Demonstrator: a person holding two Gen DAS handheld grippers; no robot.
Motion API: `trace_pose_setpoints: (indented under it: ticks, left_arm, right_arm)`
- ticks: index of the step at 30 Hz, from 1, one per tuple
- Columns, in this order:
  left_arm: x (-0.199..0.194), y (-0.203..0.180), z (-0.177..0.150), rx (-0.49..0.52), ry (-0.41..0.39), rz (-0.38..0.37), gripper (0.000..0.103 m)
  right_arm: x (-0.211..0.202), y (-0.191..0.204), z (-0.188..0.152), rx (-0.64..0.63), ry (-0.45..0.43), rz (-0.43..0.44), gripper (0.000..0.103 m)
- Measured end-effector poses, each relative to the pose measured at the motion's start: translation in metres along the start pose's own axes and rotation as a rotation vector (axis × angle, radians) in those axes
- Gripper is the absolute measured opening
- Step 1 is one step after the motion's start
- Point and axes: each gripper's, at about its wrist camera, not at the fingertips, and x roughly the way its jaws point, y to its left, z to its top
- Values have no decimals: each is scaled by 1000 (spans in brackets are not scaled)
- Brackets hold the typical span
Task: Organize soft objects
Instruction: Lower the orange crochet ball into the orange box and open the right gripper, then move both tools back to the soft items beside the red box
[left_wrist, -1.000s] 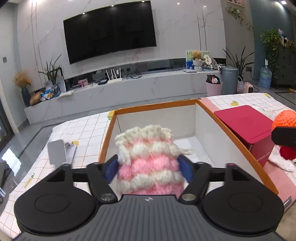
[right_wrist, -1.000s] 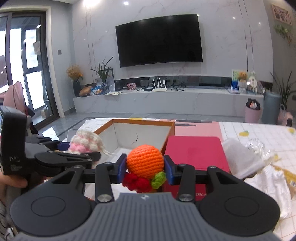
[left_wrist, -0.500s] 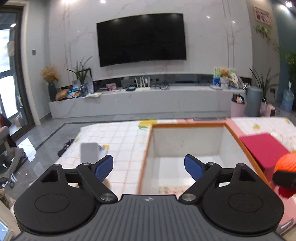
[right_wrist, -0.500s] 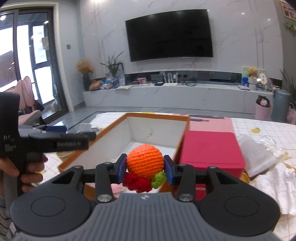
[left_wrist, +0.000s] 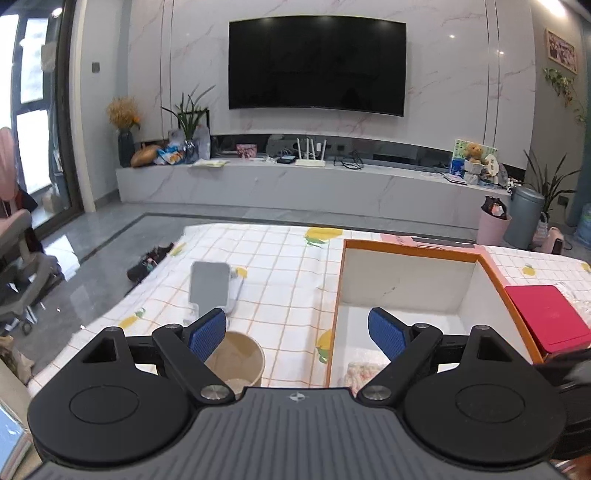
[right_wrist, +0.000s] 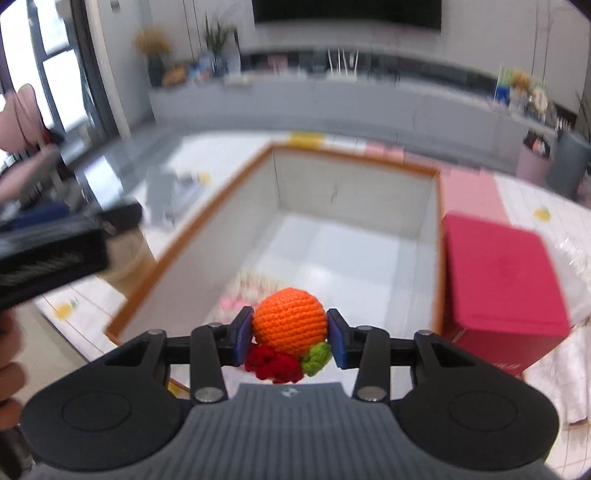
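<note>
Crocheted orange sits pinched between the right tongs, closed snugly on its sides, poised over the near end of the cardboard box, so the drop lies straight below. Deeper inside rests the pink-and-white knit. Off to the left, the left tongs hang wide apart, holding nothing.

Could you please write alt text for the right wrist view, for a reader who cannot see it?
The right hand-held gripper clamps a round orange crocheted ball above an open white box with an orange rim. A pink-and-white knitted soft toy lies blurred on the box floor, and a closed red rectangular box stands just right of it.
</note>
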Motion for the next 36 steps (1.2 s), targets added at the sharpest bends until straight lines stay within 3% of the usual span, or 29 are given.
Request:
trace_pose_setpoints:
  ticks: [2,5,7,10,15,28,36]
  left_arm:
    - [1,1,0,14,14,-30,101]
    - [2,1,0,8,20,-16,101]
    - [2,1,0,2,25,-25,101]
    - [0,0,0,-7,31,-38,101]
    - [-2,5,4,-44,51,-48,101]
    - [-23,-2,11,-31,14,-82,102]
    - [-49,-35,10,19,-8,-141,101]
  right_arm:
    - [16,1,1,5,57,18,42]
    - [28,2,-3,14,114,-3,42]
    - [31,5,-6,1,122,-40,56]
    - [30,8,-8,-20,117,-77,59]
    - [25,6,-4,-2,109,-61,63]
    - [-47,10,-3,-49,-16,-62,65]
    - [-114,-32,-13,-69,-128,-154,72]
